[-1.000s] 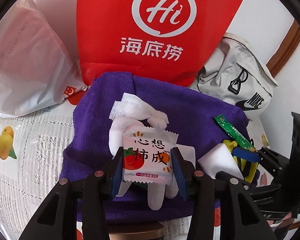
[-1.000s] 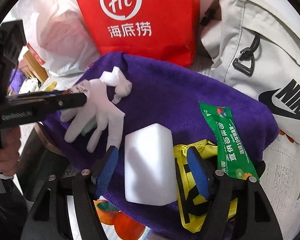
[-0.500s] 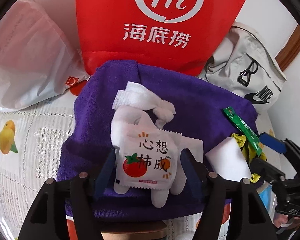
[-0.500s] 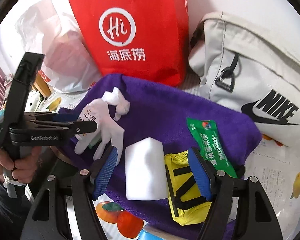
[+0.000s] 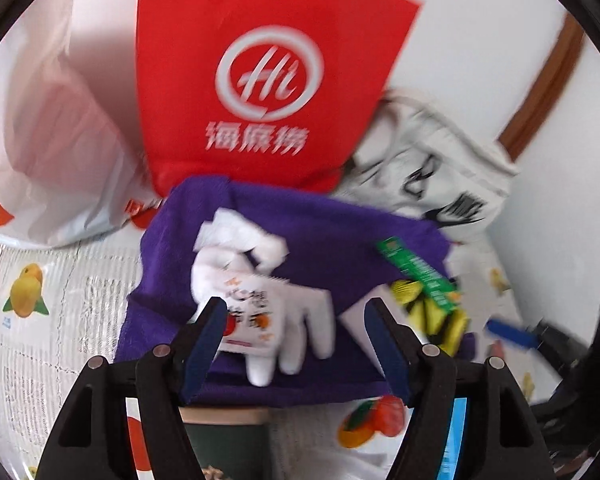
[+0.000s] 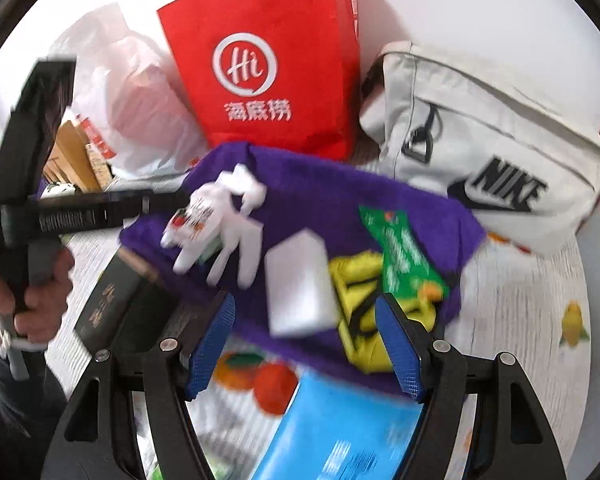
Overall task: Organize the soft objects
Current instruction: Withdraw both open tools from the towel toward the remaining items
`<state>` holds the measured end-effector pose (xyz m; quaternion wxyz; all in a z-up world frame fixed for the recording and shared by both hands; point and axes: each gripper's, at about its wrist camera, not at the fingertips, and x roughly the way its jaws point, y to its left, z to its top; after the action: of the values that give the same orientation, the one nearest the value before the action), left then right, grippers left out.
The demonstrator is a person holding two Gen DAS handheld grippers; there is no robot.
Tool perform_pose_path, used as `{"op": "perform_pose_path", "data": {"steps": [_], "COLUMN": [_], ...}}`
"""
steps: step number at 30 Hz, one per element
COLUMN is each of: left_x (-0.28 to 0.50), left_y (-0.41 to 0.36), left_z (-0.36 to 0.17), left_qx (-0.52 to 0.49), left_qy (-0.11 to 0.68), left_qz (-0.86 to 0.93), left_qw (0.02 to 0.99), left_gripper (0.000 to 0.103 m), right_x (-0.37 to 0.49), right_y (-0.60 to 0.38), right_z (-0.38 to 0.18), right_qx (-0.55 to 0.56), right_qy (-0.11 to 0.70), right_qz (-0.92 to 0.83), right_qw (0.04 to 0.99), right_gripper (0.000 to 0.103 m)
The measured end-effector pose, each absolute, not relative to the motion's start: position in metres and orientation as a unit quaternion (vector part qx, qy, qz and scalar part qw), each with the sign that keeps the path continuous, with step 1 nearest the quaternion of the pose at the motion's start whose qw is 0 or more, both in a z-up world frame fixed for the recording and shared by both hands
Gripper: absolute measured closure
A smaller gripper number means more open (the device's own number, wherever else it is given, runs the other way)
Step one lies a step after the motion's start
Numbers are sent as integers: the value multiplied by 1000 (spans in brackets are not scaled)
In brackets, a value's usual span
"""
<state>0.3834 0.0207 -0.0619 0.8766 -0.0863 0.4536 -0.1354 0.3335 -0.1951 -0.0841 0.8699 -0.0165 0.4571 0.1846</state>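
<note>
Both grippers gape wide, gripping nothing. Left gripper [image 5: 296, 320]: snack packet [image 5: 252, 316] on white glove [image 5: 296, 320] lies just ahead, toward its left finger, on purple towel [image 5: 340, 232]. Right gripper [image 6: 306, 320]: white sponge [image 6: 300, 284] sits between its fingertips, yellow mesh pouch [image 6: 360, 300] by the right one.

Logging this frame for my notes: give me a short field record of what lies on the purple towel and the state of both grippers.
surface: purple terry towel
on it: white fabric glove under a white snack sachet; white sponge block; green foil packet; yellow mesh pouch
behind: red paper bag
left gripper: open, empty
right gripper: open, empty
</note>
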Motion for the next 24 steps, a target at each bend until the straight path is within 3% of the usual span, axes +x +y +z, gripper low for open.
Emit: {"op": "perform_pose_path", "data": {"steps": [11,24], "left_x": [295,189], "left_y": [18,41], "left_z": [-19,-49], "left_qx": [-57,-58], "left_qy": [441,445], "left_qz": [-146,-80], "left_qw": [884,890], "left_gripper": [34,34], "right_x": [220,137], "right_y": [-198,-195], "right_z": [-77,-93], "right_qx": [14,19], "right_qy": [439,421], "right_qz": [181,172], "right_qw": [880,890], "right_gripper": [31,31]}}
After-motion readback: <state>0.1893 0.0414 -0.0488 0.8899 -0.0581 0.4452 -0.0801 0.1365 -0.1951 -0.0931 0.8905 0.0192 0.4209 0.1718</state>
